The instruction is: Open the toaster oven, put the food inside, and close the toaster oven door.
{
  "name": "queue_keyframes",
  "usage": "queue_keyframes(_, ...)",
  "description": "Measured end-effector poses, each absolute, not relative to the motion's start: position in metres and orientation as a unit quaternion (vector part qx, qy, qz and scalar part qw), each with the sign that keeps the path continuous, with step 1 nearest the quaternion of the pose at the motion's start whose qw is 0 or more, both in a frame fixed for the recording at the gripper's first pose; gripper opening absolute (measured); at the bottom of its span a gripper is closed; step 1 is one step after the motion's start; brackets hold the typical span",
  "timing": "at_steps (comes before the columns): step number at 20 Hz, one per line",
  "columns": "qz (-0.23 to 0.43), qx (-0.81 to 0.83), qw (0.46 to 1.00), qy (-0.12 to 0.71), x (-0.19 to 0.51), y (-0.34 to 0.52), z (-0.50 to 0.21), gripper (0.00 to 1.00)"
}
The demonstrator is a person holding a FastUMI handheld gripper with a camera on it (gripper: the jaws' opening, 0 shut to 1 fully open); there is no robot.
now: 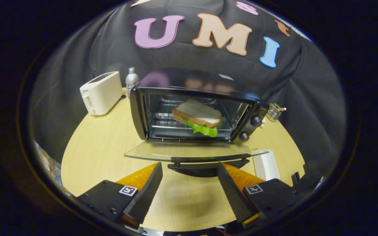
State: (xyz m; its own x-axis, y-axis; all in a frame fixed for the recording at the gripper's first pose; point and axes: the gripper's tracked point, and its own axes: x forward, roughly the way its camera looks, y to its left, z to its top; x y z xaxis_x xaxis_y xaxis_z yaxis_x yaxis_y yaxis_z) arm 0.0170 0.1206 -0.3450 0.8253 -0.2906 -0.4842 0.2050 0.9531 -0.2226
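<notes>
Toaster oven (195, 111): it stands on the table, beyond the tongs at about 12 o'clock from them; black body, open front, wire rack visible inside.
Table (103, 154): round, light wood; it carries all the things here.
Oven door (192, 152): glass, folded down flat toward the tongs, with its dark handle (208, 162) at the front edge, just ahead of the fingertips.
White toaster (101, 92): on the table at about 10 o'clock from the oven, apart from it.
Sandwich (197, 116): inside the oven cavity, tilted, brown bread on top and green lettuce hanging out below; I cannot tell if it rests fully on the rack.
Tongs (189, 178): spread wide, nothing between the two fingers, only bare table and the door handle seen in the gap; they touch nothing.
White tray (266, 164): on the table at about 4 o'clock from the oven, beside the door's right end, partly hidden by the right finger.
Bottle (131, 80): upright, between the white toaster and the oven, behind the oven's left corner.
Knobs (256, 120): two, dark, one above the other on the oven's right side.
Wire basket (274, 112): small, at about 3 o'clock from the oven, near its right side.
</notes>
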Motion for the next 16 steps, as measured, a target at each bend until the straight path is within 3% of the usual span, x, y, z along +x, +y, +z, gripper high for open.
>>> queue_keyframes(16, -0.161, -0.106, 0.957, 0.217, 0.081, 0.119, -0.286, 1.0)
